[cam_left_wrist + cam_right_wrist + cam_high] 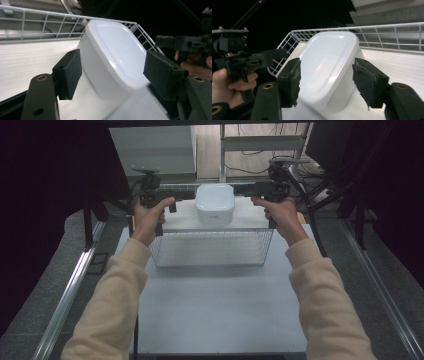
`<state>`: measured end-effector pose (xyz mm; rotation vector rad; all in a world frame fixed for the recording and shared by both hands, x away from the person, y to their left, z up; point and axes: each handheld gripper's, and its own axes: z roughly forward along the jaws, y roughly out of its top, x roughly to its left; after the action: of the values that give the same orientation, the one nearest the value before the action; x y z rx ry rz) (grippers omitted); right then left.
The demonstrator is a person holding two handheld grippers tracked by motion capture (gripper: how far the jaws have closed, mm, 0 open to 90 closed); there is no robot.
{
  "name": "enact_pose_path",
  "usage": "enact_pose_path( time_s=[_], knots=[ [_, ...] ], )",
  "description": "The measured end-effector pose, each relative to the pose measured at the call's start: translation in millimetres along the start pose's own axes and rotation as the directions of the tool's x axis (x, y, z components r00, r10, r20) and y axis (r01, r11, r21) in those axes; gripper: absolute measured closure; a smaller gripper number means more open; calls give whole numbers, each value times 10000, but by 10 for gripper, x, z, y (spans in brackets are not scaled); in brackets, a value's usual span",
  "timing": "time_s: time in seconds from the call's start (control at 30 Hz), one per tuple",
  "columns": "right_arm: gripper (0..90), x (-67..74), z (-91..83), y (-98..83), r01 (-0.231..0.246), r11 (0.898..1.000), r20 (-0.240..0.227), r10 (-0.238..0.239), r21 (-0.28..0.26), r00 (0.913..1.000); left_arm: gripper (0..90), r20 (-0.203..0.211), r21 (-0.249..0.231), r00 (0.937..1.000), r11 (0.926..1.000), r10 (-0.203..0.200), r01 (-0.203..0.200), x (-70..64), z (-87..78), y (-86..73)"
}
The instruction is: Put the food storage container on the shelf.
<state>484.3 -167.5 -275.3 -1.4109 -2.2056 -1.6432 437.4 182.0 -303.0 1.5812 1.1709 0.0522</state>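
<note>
White lidded box [215,203] sits in the wire basket [210,251] at its far side; left gripper [112,72] and right gripper [325,81] both spread, pads flanking it, not pressing; risk: a pad snags the lid on withdrawal, shoving or tipping the box

My left hand-held gripper [176,196] and right hand-held gripper [256,190] flank the white container [215,203], jaws spread, gaps visible at each pad. Between them the container blocks any crossing. Below and around stands the wire basket [210,251]; its walls bar level approach. Toward me, bare worktop [220,310] lies free.
</note>
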Motion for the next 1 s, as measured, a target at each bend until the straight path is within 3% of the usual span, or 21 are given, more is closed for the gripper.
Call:
enact_pose_path(
  time_s=[0.03,0.07,0.1,0.13,0.17,0.2,0.23,0.27,0.33,0.4,0.43,0.47,0.5,0.53,0.57,0.6,0.63,0.73,0.87,0.93,1.0],
  knots=[
    [352,67,-138,-116,685,9976,83,-684,-132,9976,293,-58,-65,9998,9998,176,-177,-33,-54,-49],
    [341,84,-186,-163,972,9952,142,-970,-133,9952,290,-240,-39,9983,9985,537,-538,-81,-143,-151],
    [341,84,-186,-163,972,9952,142,-970,-133,9952,289,-240,-39,9983,9985,537,-538,-81,-143,-151],
    [329,103,-250,-226,1264,9919,232,-1261,-115,9917,289,-396,-24,9961,9969,784,-786,-105,-192,-216],
    [318,112,-388,-393,1871,9823,389,-1865,-102,9817,286,-522,-71,9933,9946,1028,-1033,-162,-282,-369],
    [312,107,-431,-452,2045,9788,434,-2040,-86,9780,284,-522,-71,9933,9946,1028,-1033,-162,-282,-369],
    [312,107,-431,-452,2045,9788,434,-2040,-86,9780,284,-507,-35,9916,9929,1189,-1192,-183,-320,-452],
    [299,72,-550,-646,2391,9710,566,-2382,-87,9696,279,-576,11,9884,9901,1405,-1407,-214,-364,-561],
    [297,57,-586,-716,2497,9683,607,-2486,-108,9667,277,-627,81,9835,9855,1695,-1694,-258,-432,-748],
    [283,-7,-722,-1048,2853,9583,871,-2829,-155,9552,272,-611,58,9811,9830,1835,-1835,-285,-487,-955],
    [277,-25,-742,-1132,2904,9568,847,-2882,-147,9538,269,-606,94,9798,9817,1905,-1902,-292,-500,-1037],
    [275,-49,-762,-1247,2982,9545,832,-2968,-49,9513,269,-771,132,9751,9781,2081,-2077,-305,-526,-1263],
    [273,-70,-776,-1367,3082,9513,861,-3071,5,9478,268,-889,231,9719,9759,2182,-2170,-307,-529,-1379],
    [266,-91,-784,-1485,3145,9491,898,-3145,140,9450,267,-889,231,9719,9759,2182,-2170,-307,-529,-1379],
    [264,-111,-789,-1600,3204,9469,921,-3216,275,9424,266,-1015,404,9685,9737,2273,-2242,-292,-529,-1599],
    [264,-111,-789,-1600,3204,9469,921,-3216,275,9424,266,-1015,404,9685,9737,2273,-2242,-292,-529,-1599],
    [260,-149,-792,-1833,3302,9425,936,-3337,517,9380,262,-1090,663,9655,9708,2367,-2305,-279,-512,-1723],
    [260,-173,-788,-1982,3331,9410,947,-3376,599,9365,264,-1370,1240,9562,9622,2586,-2424,-237,-453,-1961],
    [260,-240,-746,-2234,3145,9468,834,-3195,679,9439,256,-1233,1575,9666,9661,2246,-2044,-150,-380,-2164],
    [258,-295,-714,-2314,2987,9504,791,-3055,872,9489,254,-1288,1875,9641,9604,2321,-2062,-123,-351,-2220],
    [258,-323,-703,-2344,2982,9498,917,-3066,948,9474,257,-1369,1783,9644,9633,2262,-2007,-123,-357,-2227]
  ],
)
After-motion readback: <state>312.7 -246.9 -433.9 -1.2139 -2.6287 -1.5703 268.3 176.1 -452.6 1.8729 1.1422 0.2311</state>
